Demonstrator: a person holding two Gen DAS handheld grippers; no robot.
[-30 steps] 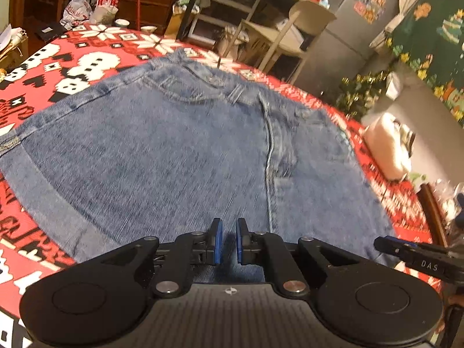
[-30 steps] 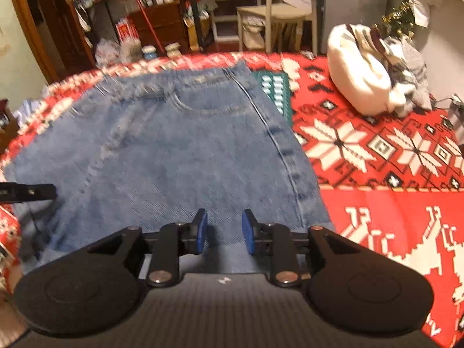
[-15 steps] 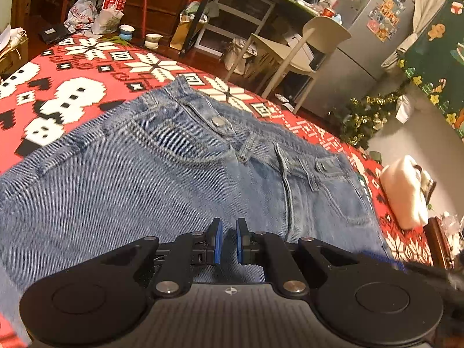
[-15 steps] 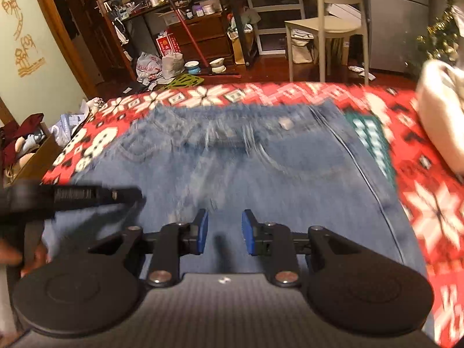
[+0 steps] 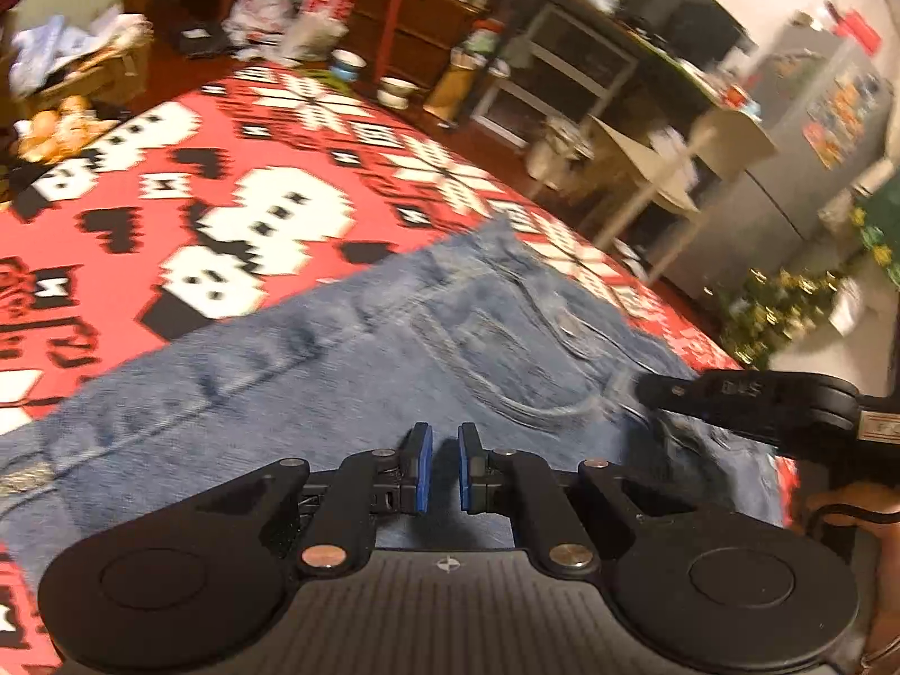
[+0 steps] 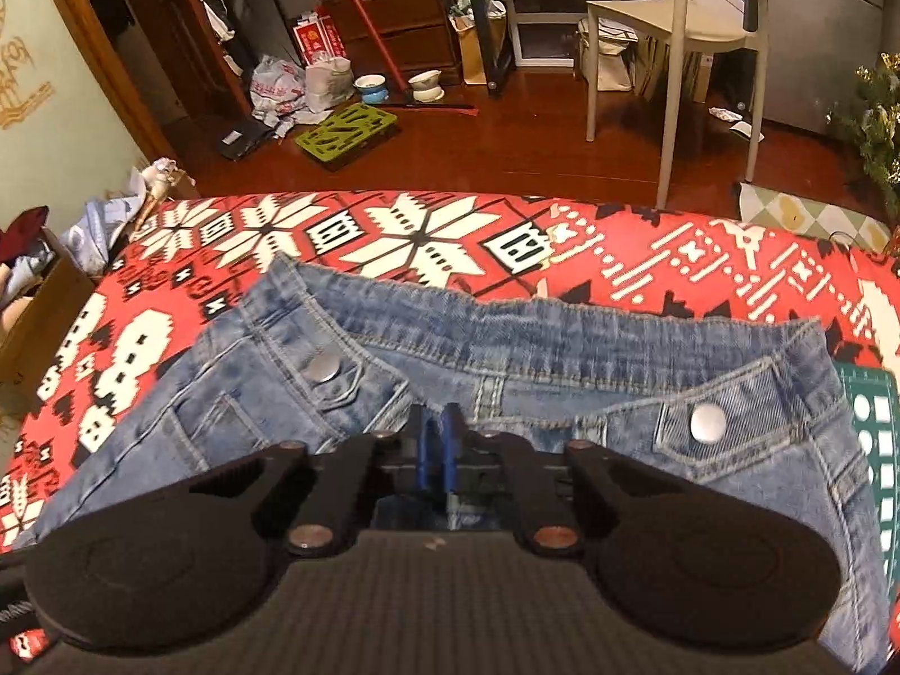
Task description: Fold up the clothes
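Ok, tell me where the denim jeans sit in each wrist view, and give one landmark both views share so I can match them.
Left wrist view: the denim jeans run across the middle, blurred, beyond the left gripper, with the right gripper entering at the right edge.
Right wrist view: the jeans fill the lower centre, waistband nearest the floor, beyond the right gripper.
Shared landmark: the cream chair on the floor beyond the red patterned blanket.

Left claw (image 5: 444, 475) nearly closed, right claw (image 6: 437, 447) clamped shut
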